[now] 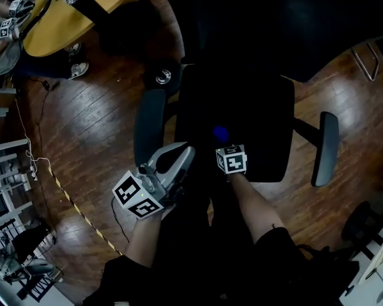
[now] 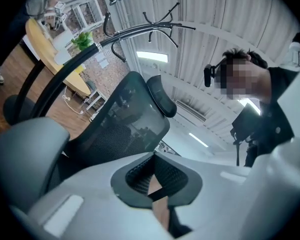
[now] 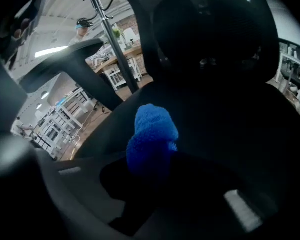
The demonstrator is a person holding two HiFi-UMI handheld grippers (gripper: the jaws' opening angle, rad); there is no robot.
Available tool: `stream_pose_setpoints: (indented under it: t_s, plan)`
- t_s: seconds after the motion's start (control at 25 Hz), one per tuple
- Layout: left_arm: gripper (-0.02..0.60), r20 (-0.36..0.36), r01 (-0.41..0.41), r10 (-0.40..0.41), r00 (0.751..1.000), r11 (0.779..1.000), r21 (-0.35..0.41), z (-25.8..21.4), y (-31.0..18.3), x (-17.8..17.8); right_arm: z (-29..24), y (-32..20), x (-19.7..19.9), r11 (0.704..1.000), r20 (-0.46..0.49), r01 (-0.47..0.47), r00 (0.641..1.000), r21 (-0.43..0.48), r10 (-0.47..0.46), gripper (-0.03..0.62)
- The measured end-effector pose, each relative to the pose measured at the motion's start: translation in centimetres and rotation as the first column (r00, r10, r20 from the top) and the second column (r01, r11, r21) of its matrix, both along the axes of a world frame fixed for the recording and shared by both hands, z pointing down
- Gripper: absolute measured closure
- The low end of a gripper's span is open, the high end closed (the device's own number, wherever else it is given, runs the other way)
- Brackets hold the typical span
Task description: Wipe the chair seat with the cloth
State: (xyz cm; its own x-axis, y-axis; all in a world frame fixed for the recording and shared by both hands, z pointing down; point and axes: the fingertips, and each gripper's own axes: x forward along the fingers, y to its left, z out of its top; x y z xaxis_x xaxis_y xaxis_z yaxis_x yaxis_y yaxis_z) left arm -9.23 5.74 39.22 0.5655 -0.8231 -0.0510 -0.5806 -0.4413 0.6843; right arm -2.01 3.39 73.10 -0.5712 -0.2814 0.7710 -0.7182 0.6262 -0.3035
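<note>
A black office chair fills the middle of the head view, its seat (image 1: 242,107) dark between two armrests. My right gripper (image 1: 225,146) is over the front middle of the seat, shut on a blue fluffy cloth (image 1: 220,133). In the right gripper view the cloth (image 3: 152,136) sticks out from the right gripper (image 3: 155,169) toward the seat (image 3: 230,134) and backrest. My left gripper (image 1: 182,153) hangs by the seat's front left corner, jaws together and empty. The left gripper (image 2: 155,176) points up at the mesh backrest (image 2: 120,124).
The left armrest (image 1: 149,127) is just beyond my left gripper; the right armrest (image 1: 325,146) is further off. A wooden table (image 1: 57,24) and another person (image 1: 0,43) are at the top left. A coat stand (image 3: 105,34) rises behind the chair. A cable (image 1: 70,199) runs across the wooden floor.
</note>
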Motion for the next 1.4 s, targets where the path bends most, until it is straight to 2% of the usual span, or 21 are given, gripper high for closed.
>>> stream_pose_setpoints:
  t_s: [0.2, 0.4, 0.56, 0.68, 1.0, 1.12, 1.2, 1.4]
  plan:
    - [0.589, 0.014, -0.087, 0.087, 0.996, 0.996, -0.017, 0.4, -1.1, 3.7, -0.3, -2.5, 9.0, 0.986, -0.054, -0.16, 0.985, 0.034, 0.162, 0.557]
    - [0.589, 0.017, -0.143, 0.143, 0.99, 0.989, -0.026, 1.2, -2.5, 6.2, -1.0, -3.8, 17.9, 0.957, -0.134, -0.283, 0.948, 0.065, 0.289, 0.557]
    - [0.589, 0.011, -0.169, 0.17, 0.985, 0.985, -0.023, 1.0, -3.3, 8.0, -1.7, -3.9, 23.4, 0.946, -0.192, -0.314, 0.927, 0.078, 0.323, 0.557]
    - [0.589, 0.015, -0.184, 0.185, 0.983, 0.983, -0.021, 0.9, -3.7, 8.6, -2.0, -4.2, 24.9, 0.941, -0.195, -0.325, 0.921, 0.091, 0.337, 0.557]
    - [0.589, 0.022, -0.164, 0.164, 0.986, 0.986, -0.029, 1.1, -3.7, 7.8, -2.4, -4.7, 25.4, 0.925, -0.172, -0.361, 0.91, 0.117, 0.377, 0.557]
    - [0.589, 0.019, -0.14, 0.14, 0.99, 0.99, -0.027, 1.1, -3.5, 7.2, -3.0, -4.2, 24.1, 0.912, -0.122, -0.396, 0.905, 0.105, 0.407, 0.557]
    - [0.589, 0.019, -0.121, 0.121, 0.992, 0.992, -0.024, 0.9, -3.4, 6.4, -3.2, -3.1, 20.5, 0.927, -0.066, -0.369, 0.925, 0.073, 0.374, 0.557]
    - [0.589, 0.029, -0.07, 0.071, 0.997, 0.997, -0.016, 0.3, -3.1, 3.5, -3.2, 1.1, 7.0, 0.984, 0.056, -0.175, 0.983, -0.034, 0.177, 0.556]
